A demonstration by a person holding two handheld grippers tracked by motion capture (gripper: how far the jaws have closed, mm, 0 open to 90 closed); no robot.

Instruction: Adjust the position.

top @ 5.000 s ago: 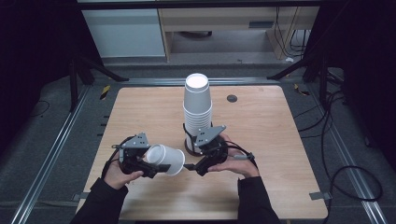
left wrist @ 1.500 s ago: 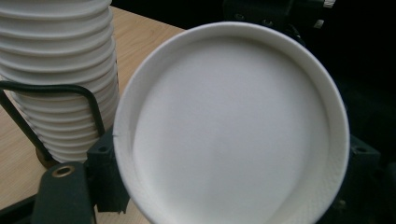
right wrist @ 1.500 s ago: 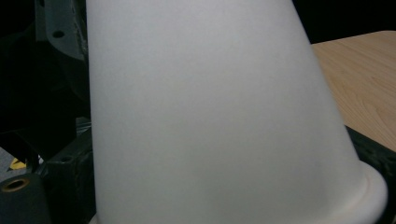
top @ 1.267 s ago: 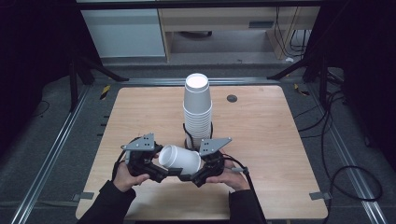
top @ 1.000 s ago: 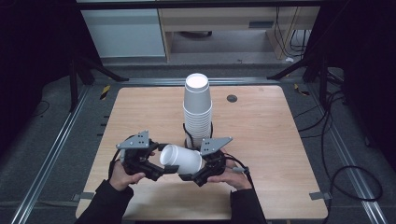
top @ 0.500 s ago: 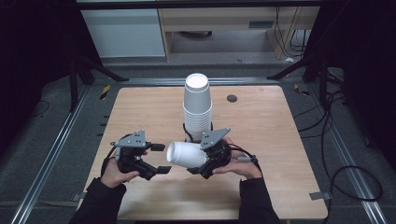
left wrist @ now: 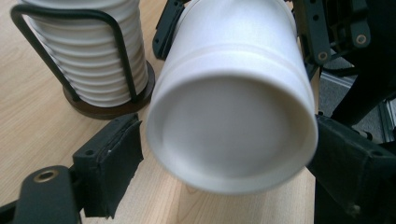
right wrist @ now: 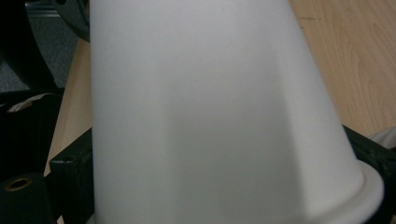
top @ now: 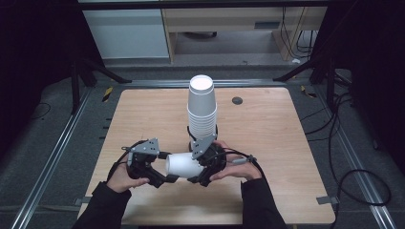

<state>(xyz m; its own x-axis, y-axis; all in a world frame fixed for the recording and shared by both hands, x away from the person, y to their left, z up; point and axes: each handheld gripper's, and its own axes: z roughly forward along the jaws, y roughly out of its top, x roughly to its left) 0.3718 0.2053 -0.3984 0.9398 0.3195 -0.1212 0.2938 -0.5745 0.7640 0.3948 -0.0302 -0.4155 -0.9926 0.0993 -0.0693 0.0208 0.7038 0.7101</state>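
Lower centre, cup point(top: 180, 164) on its side – clamped in right gripper point(top: 204, 168) jaws, left gripper point(top: 160, 172) jaws spread beside its base.

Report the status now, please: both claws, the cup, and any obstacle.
Right claw shut on white cup, cup lying sideways above table. Left claw open at cup's base. Cup stack close behind.
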